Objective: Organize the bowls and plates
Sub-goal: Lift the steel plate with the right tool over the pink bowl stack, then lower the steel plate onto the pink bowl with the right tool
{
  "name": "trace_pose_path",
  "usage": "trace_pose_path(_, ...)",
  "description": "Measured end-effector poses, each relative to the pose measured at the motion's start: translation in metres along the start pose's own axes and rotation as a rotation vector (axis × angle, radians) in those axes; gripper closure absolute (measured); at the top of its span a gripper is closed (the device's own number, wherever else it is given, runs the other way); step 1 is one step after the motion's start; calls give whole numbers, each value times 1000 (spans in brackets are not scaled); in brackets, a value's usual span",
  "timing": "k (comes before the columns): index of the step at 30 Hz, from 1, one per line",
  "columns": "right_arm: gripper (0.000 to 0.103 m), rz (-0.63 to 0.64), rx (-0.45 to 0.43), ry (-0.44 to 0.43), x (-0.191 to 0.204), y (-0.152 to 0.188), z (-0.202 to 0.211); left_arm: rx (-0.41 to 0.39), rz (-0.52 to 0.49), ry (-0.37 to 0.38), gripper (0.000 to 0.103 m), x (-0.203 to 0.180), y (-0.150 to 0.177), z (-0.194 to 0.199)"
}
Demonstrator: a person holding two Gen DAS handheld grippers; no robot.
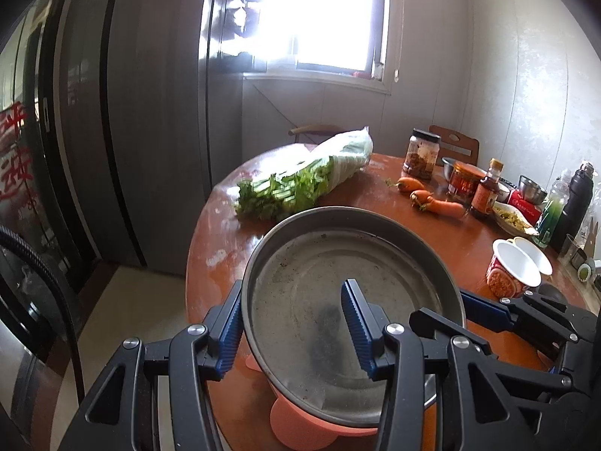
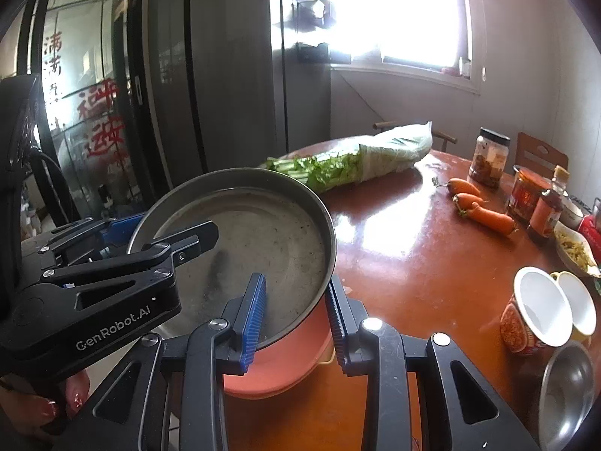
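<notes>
A round steel plate (image 1: 338, 300) sits on top of a salmon-pink bowl (image 1: 300, 424) at the near edge of the round red-brown table (image 1: 225, 233). My left gripper (image 1: 293, 327) straddles the plate's left rim, one finger outside and one inside, jaws apart and not closed on it. My right gripper (image 2: 296, 319) straddles the plate's right rim (image 2: 330, 248) the same way, also open. The right gripper also shows in the left wrist view (image 1: 488, 312), the left one in the right wrist view (image 2: 161, 233). The pink bowl (image 2: 285, 368) shows below the plate.
A bag of celery (image 1: 300, 180), carrots (image 1: 439, 203), jars and bottles (image 1: 420, 154) and small steel bowls (image 1: 531, 188) stand at the back. Two paper cups (image 2: 541, 315) and a steel bowl (image 2: 567, 387) lie at right. A fridge (image 1: 150, 112) stands left.
</notes>
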State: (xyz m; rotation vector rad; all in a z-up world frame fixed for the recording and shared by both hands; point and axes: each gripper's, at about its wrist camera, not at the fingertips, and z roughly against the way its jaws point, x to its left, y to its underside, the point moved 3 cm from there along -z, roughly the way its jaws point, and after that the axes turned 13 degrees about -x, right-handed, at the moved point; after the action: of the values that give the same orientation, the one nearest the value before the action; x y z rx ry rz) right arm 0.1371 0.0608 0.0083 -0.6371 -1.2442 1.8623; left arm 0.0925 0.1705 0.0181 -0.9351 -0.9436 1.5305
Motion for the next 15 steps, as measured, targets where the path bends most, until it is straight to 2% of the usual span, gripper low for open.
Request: trace_pose_path(15,69,7,62,6,-5,23,-30,67,5,-6,53,1,25,-24)
